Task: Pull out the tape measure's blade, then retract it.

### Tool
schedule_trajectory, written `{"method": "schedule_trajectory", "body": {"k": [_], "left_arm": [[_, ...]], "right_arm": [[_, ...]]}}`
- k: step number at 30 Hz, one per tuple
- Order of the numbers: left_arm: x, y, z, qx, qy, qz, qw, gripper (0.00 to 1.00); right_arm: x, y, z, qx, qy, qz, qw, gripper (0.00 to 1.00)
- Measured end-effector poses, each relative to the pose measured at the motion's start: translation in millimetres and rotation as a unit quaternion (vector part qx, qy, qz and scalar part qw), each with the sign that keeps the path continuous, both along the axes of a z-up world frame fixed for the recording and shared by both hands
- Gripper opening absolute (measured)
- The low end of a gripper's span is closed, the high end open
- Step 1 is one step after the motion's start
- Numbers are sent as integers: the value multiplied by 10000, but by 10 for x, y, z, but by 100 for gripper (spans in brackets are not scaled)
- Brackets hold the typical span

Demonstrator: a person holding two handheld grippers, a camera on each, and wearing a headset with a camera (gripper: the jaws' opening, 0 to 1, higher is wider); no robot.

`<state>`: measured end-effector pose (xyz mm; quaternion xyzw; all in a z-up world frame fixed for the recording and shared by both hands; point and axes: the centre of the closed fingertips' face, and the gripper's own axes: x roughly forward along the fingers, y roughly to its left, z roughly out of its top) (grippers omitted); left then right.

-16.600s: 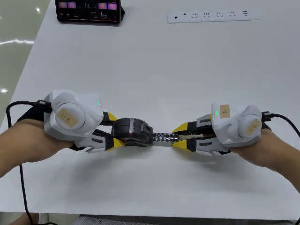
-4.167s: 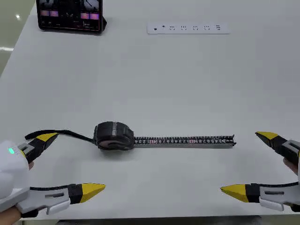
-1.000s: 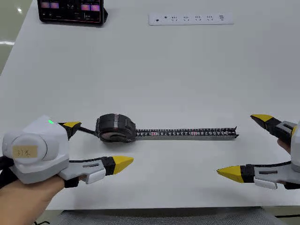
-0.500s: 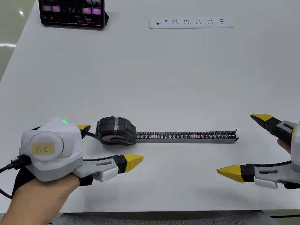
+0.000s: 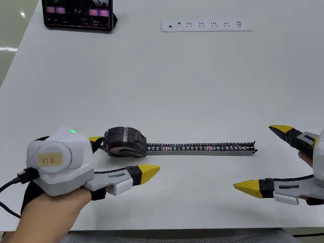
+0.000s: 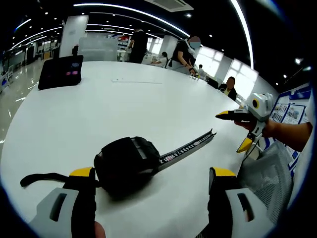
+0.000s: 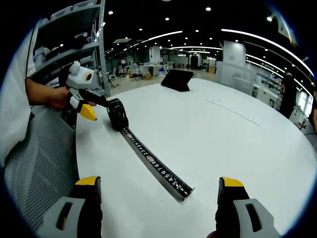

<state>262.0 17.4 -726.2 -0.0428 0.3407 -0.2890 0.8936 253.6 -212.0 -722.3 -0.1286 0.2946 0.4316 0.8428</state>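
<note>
Tape measure case (image 5: pixel 125 142) sits just ahead of left gripper's (image 5: pixel 124 155) wide jaws, blade (image 5: pixel 202 148) running toward the equally wide right gripper (image 5: pixel 259 157)

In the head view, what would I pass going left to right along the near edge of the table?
left gripper, open around the case → tape measure case → blade → right gripper

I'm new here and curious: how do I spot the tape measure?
On the white table, look near the front edge, left of centre. The tape measure is the round black case, the only thing with a long numbered blade stretched out from it.
</note>
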Motion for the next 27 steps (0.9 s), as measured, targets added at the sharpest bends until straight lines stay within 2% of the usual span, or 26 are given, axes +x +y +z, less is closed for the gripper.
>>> {"method": "schedule_trajectory", "body": {"k": [8,10,14,16,20,24,27], "left_arm": [[14,14,-10,23,-34,89,10000,90],[33,7,-6,-14,-23,207,9998,90],[59,18,-23,54,-63,377,9993,89],[77,22,-26,9,-38,473,9989,88],[111,41,-62,92,-33,591,9982,85],[160,50,-85,94,-8,862,9962,83],[184,56,-108,181,-1,973,9951,81]], "right_arm": [[-37,10,-24,-4,70,44,10000,95],[-48,9,-42,-70,82,115,9999,92],[-35,-18,-59,-150,97,188,9997,89],[-25,-56,-89,-270,121,266,9992,87],[-12,-106,-141,-478,135,493,9975,82],[46,-139,-151,-527,169,622,9965,75],[87,-155,-151,-589,152,733,9955,71]]}}
